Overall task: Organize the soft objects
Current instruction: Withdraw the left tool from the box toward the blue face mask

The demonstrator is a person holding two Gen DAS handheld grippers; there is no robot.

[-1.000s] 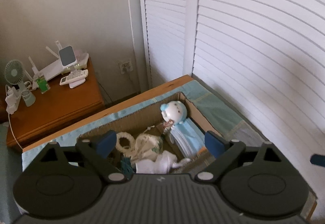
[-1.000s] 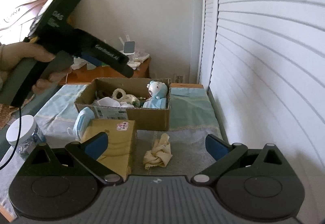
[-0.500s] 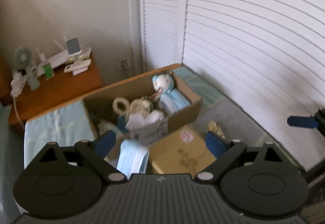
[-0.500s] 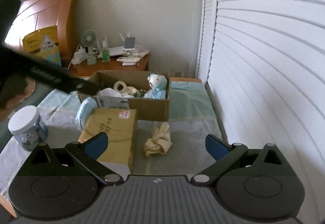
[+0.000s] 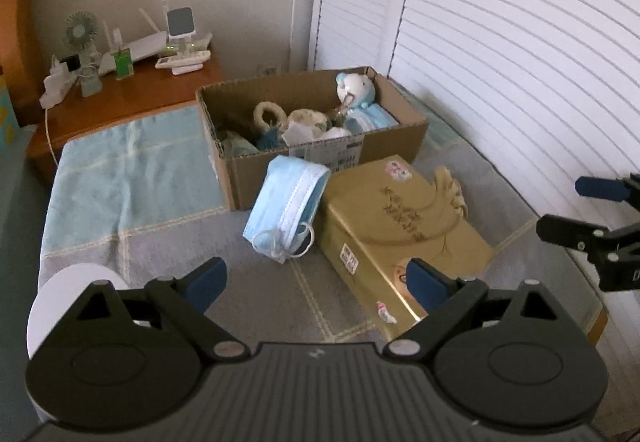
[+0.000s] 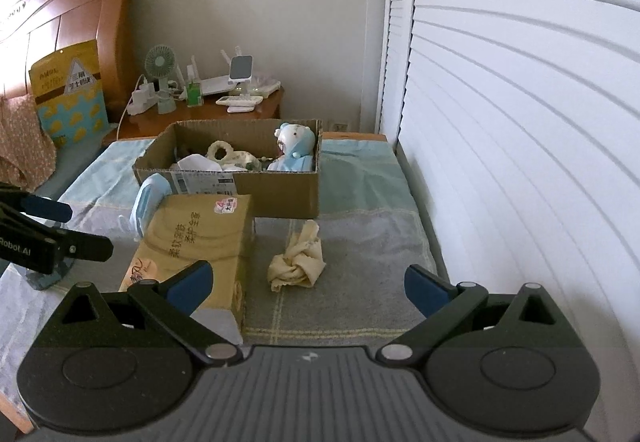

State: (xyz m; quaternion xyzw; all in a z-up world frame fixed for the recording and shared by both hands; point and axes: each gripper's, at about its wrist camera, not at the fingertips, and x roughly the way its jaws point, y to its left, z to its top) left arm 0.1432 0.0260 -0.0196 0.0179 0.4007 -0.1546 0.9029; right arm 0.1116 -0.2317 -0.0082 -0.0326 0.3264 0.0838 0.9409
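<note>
Soft objects mostly gathered already in open brown cardboard box (image 6: 248, 177): blue-hooded plush doll (image 6: 294, 149) propped at its right end, cream fabric ring (image 5: 269, 116) among cloths. Two left out on grey-and-teal checked cloth (image 5: 132, 185): stack of pale blue face masks (image 5: 288, 207) leaning on box front beside gold rectangular carton (image 5: 400, 238); knotted cream rag (image 6: 298, 262) lying apart, right of carton. Left gripper (image 5: 318, 282) spread wide, empty, aimed toward masks. Right gripper (image 6: 306, 288) likewise wide and empty, facing rag. Probably poised for next pickups.
</note>
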